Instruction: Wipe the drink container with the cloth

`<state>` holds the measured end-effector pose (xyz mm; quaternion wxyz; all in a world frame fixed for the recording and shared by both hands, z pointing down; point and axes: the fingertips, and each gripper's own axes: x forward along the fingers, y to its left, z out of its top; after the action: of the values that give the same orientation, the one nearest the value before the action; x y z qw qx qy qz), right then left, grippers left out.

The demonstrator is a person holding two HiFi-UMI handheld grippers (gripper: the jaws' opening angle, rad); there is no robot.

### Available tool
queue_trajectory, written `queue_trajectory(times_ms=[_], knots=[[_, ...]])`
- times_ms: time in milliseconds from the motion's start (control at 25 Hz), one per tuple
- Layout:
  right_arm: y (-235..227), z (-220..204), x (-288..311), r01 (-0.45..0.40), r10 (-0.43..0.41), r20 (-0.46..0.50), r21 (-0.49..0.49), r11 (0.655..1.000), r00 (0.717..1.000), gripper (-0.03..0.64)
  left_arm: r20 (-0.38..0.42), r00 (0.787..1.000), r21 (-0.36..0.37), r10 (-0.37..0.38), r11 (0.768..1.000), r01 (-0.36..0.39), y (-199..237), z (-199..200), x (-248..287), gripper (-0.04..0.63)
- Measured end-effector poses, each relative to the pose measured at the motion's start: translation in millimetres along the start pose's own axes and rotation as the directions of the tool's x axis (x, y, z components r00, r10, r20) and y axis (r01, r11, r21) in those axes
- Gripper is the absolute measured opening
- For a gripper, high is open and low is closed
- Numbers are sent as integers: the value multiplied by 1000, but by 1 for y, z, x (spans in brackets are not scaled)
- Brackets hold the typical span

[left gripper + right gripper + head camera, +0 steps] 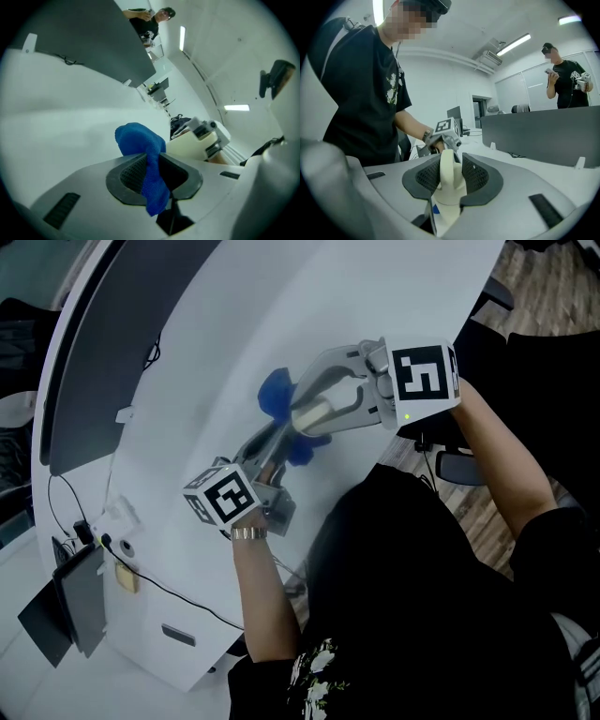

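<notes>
A cream drink container (319,413) is held above the white table, with my right gripper (307,404) shut on it. In the right gripper view the container (449,183) stands between the black pads (474,176) of my right gripper (451,164). A blue cloth (275,390) hangs bunched at the container's far side and under it. My left gripper (279,435) is shut on the cloth. The left gripper view shows the cloth (140,140) pinched in my left gripper (152,171), right next to the container (187,145).
The curved white table (206,334) carries a grey partition (103,343) along its far edge. A cable and a dark device (80,601) sit at the table's left end. A black chair (459,465) stands at the right. Another person (565,75) stands behind the partition.
</notes>
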<state>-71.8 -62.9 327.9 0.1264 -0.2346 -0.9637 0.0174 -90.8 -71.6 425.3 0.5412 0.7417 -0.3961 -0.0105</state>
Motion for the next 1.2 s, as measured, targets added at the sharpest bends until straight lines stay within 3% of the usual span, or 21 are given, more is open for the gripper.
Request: queue_trajectory(times_ms=[160,280,560,760,880,1040,1200], knots=[[3,0,-3,30,-30,17,9,1000,999,109,-118,979,38,168,986,-165,48,-27,27,74],[2,-1,-1,59,-60,31,25,998,998,109,-166,956,97,243,969,-229,64,-35,34,74],[10,11,-7,83,-83,36,8,997,996,120,-189,952,98,242,969,-227,69,-35,43,74],[14,31,-16,160,-160,91,7,987,983,140,-185,950,76,253,967,-243,72,-41,34,75],[15,35,-29,233,-238,137,46,971,962,136,-130,954,108,268,961,-255,59,-34,19,75],[18,55,-43,353,-354,192,40,935,915,124,-16,953,194,303,936,-294,43,-8,-21,75],[19,68,-51,452,-453,206,52,890,868,38,214,936,265,278,906,-329,-2,32,-69,75]])
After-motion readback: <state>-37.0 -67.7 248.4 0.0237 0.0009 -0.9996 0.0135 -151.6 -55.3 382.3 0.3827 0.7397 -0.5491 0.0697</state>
